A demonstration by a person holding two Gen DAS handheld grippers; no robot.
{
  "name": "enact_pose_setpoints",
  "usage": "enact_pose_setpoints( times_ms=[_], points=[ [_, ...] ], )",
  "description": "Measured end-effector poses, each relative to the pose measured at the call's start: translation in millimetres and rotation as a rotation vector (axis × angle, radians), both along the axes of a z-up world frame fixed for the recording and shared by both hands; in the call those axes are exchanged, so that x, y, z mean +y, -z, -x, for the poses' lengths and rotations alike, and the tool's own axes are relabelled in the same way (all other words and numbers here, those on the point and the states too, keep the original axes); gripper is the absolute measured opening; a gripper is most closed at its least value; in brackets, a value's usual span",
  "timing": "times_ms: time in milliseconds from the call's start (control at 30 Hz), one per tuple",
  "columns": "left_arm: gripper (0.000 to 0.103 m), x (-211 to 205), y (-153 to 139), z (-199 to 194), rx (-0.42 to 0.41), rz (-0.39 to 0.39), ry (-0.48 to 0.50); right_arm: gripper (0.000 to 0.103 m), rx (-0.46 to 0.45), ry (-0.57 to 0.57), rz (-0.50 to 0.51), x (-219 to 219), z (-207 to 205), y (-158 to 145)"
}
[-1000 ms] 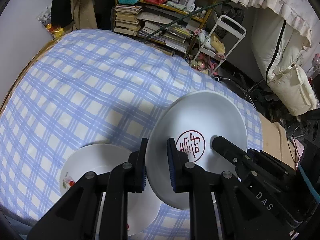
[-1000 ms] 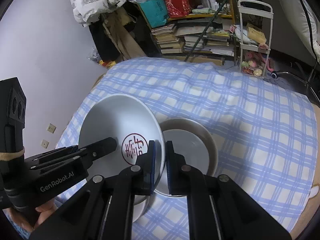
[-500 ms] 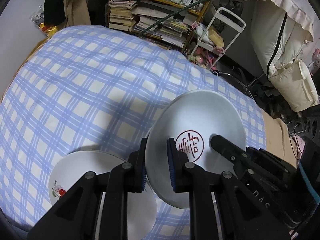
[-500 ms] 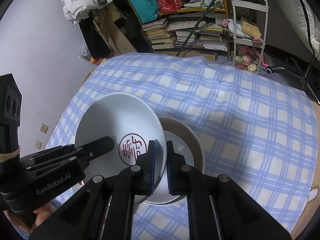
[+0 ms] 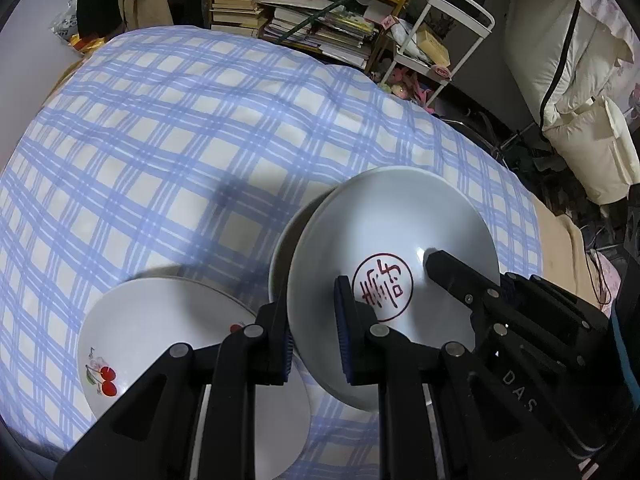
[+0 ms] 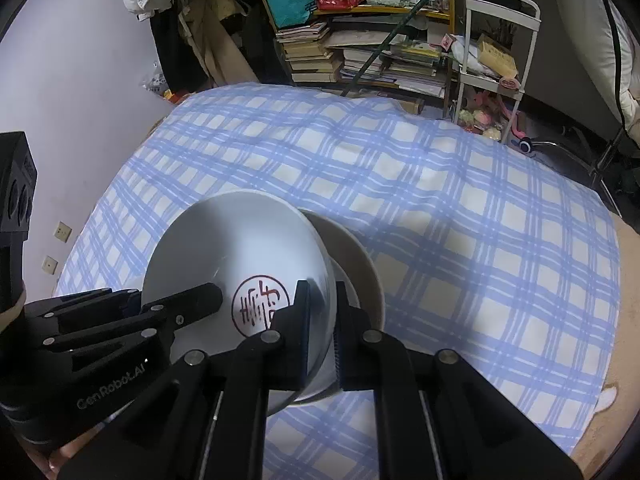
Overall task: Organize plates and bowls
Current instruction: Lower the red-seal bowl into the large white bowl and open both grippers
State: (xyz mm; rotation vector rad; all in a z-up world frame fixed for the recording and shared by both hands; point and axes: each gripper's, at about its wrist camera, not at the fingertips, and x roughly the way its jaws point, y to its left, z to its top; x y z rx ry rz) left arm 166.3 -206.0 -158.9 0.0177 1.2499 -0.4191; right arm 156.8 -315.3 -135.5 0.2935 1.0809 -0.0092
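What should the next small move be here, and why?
Probably keep lowering the white bowl with the red seal into the brown-rimmed bowl beneath it. Both grippers, left and right, clamp its rim on opposite sides, and it hangs tilted, overlapping that bowl but not seated. The cherry plate lies beside it.

Glossy ceramic bowl (image 5: 400, 240); matt checked cloth (image 5: 180, 140).

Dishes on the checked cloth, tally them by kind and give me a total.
White bowl with red seal mark: 1
Plate with cherry print: 1
Brown-rimmed bowl: 1
Total: 3
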Motion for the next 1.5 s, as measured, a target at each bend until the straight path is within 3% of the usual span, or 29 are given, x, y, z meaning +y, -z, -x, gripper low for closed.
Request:
enact_pose_setpoints(
  times_ms=[167,700,900,1033,1300,1333,1433,1500],
  points=[
    [0.018,1,5,-1,0.020,-0.009,-0.030,0.012,0.023,-0.020,-0.008,0,1,9],
    [0.018,8,13,1,0.044,0.002,-0.075,0.016,0.041,-0.182,0.205,25,1,16],
    [0.018,8,14,1,0.045,0.007,-0.073,0.016,0.035,-0.190,0.211,23,3,16],
    [0.018,5,6,4,-0.020,-0.038,-0.050,0.016,0.017,-0.179,0.196,24,4,13],
    [0.019,8,-6,1,-0.039,-0.039,-0.044,0.019,-0.009,-0.123,0.198,13,6,5],
    [0.019,7,-7,2,-0.048,-0.052,-0.038,0.021,-0.015,-0.113,0.203,11,6,3],
    [0.021,7,-8,3,-0.073,-0.104,-0.028,0.044,-0.033,-0.082,0.194,5,8,-2],
    [0.030,10,-7,1,-0.068,-0.117,-0.033,0.048,-0.039,-0.059,0.177,0,8,-5]
  ],
)
